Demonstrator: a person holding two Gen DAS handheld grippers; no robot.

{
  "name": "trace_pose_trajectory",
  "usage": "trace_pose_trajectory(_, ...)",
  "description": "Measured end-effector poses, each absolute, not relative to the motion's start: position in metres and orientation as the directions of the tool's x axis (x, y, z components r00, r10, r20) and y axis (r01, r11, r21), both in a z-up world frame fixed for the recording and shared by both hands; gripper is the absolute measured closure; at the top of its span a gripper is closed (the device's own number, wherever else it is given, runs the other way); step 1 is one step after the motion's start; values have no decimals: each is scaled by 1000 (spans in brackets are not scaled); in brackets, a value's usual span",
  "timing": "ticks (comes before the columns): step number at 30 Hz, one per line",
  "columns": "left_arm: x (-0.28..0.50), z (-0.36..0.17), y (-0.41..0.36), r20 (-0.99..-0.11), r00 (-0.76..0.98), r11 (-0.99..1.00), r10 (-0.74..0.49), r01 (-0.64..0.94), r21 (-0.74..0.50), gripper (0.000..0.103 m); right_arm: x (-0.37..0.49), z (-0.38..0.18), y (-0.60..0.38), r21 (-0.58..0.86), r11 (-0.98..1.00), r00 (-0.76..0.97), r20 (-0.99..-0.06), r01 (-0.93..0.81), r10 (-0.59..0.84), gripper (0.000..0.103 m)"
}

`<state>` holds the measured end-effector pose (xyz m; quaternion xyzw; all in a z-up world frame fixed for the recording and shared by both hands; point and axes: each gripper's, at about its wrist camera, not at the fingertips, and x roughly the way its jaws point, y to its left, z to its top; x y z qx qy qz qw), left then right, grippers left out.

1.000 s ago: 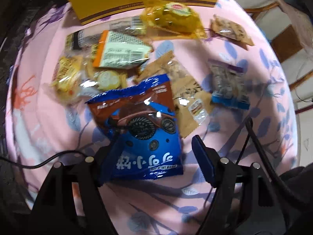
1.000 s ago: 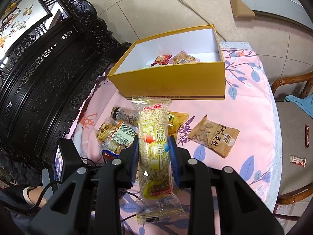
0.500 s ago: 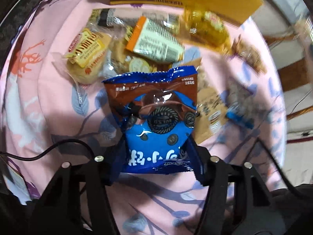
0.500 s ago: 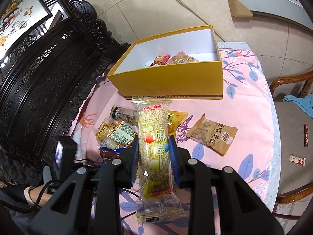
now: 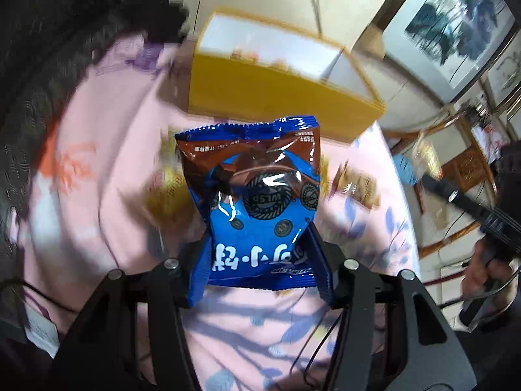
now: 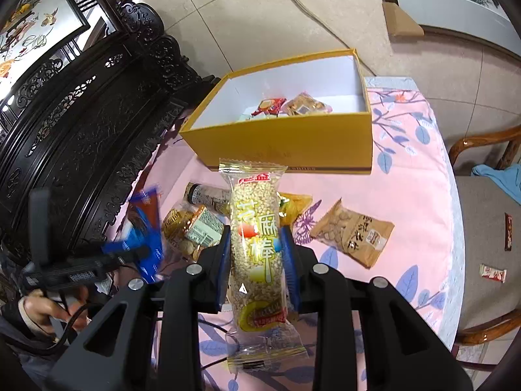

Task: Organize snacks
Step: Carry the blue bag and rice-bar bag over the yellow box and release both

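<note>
Jaws of left gripper (image 5: 260,257) clamped on blue cookie bag (image 5: 257,202); right gripper (image 6: 257,254) jaws pinch rice bar (image 6: 257,244); yellow box (image 6: 286,140) at 12 o'clock.

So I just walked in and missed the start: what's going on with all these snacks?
A person is sorting snacks with a handheld gripper in each hand. The left gripper is shut on a blue cookie bag, held up off the pink tablecloth. The right gripper is shut on a puffed rice bar. Ahead sits an open yellow box with a few snacks already inside. Several packets, including a brown nut pouch, lie loose on the cloth.
</note>
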<state>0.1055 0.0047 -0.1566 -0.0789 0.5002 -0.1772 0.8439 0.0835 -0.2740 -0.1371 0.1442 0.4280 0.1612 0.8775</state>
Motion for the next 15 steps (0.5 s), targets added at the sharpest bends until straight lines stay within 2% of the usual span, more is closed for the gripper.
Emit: trace_pose_trajectory(15, 212, -29, -31, -588, 698, 913, -408, 294, -283, 49, 171, -47, -281, 300, 925, 753, -546, -234, 367, 73)
